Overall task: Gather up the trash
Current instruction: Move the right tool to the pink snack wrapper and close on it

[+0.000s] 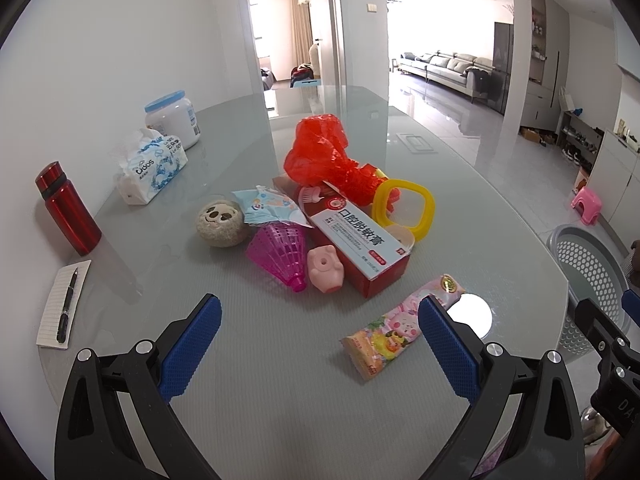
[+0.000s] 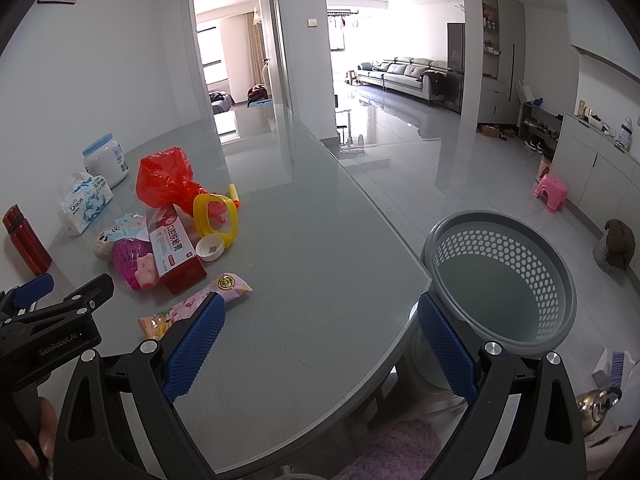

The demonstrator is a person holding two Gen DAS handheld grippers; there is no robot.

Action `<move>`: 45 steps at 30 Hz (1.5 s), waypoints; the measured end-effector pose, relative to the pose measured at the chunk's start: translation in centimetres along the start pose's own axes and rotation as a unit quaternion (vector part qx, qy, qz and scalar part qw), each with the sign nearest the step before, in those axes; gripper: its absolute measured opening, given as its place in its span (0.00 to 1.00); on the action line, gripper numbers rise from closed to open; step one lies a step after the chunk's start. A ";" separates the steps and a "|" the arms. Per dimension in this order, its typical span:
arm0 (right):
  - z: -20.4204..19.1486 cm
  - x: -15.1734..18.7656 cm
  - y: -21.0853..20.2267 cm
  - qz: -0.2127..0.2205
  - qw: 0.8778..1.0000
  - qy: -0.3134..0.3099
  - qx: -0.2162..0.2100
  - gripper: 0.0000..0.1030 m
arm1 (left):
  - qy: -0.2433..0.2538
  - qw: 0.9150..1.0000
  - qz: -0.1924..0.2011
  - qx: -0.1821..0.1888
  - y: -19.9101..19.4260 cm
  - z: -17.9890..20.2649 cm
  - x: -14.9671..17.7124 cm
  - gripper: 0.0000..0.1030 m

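A pile of trash lies on the glass table (image 1: 280, 380): a red plastic bag (image 1: 320, 152), a red and white toothpaste box (image 1: 356, 240), a yellow ring (image 1: 404, 208), a pink shuttlecock (image 1: 280, 252), a pink pig toy (image 1: 325, 270), a blue wrapper (image 1: 268, 204) and a panda ball (image 1: 221, 222). A pink snack packet (image 1: 400, 332) lies nearer, by my left gripper's right finger. My left gripper (image 1: 320, 344) is open and empty above the table. My right gripper (image 2: 320, 344) is open and empty over the table's right edge. A grey perforated basket (image 2: 504, 280) stands beside the table.
Along the wall stand a red flask (image 1: 66, 212), a tissue pack (image 1: 148, 164), a white jar (image 1: 172, 120) and a notepad with a pen (image 1: 64, 304). A white bottle cap (image 2: 210, 248) lies by the box. A pink stool (image 2: 551, 192) stands on the floor.
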State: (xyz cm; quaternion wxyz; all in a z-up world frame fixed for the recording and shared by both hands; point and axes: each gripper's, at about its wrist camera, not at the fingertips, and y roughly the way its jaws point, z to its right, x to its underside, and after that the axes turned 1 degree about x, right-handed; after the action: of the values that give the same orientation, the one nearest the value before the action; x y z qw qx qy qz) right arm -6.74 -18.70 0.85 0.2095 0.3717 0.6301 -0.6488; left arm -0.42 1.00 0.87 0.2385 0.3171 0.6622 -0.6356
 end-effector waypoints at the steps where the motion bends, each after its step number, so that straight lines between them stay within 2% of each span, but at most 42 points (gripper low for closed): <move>1: 0.0 0.1 0.1 -0.001 1.000 0.000 -0.002 0.90 | -0.003 1.000 -0.001 -0.003 0.1 -0.3 0.0 0.94; 11: -1.8 0.8 2.4 -0.027 0.999 -0.013 -0.038 0.90 | -0.045 0.998 -0.015 -0.039 2.2 -5.3 0.7 0.94; 17: -4.9 0.6 5.3 -0.060 0.996 -0.027 -0.060 0.90 | -0.054 0.997 -0.029 -0.056 3.9 -7.6 1.1 0.94; 26: -9.5 0.8 8.9 -0.102 0.990 -0.057 -0.077 0.90 | -0.067 0.995 -0.045 -0.059 5.4 -9.9 1.6 0.94; 37: -15.6 1.3 10.0 -0.106 0.983 -0.133 -0.064 0.90 | -0.082 0.992 -0.058 -0.071 6.6 -12.8 2.1 0.94; 45: -17.5 2.5 11.1 -0.121 0.975 -0.183 -0.018 0.90 | -0.103 0.990 -0.061 -0.071 6.8 -14.2 2.5 0.94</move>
State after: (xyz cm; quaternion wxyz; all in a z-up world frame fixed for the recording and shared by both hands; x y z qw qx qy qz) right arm 3.76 -2.49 -7.14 0.2478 0.1639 0.6333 -0.7146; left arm 4.01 15.33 -4.48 0.2881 0.1911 0.6959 -0.6295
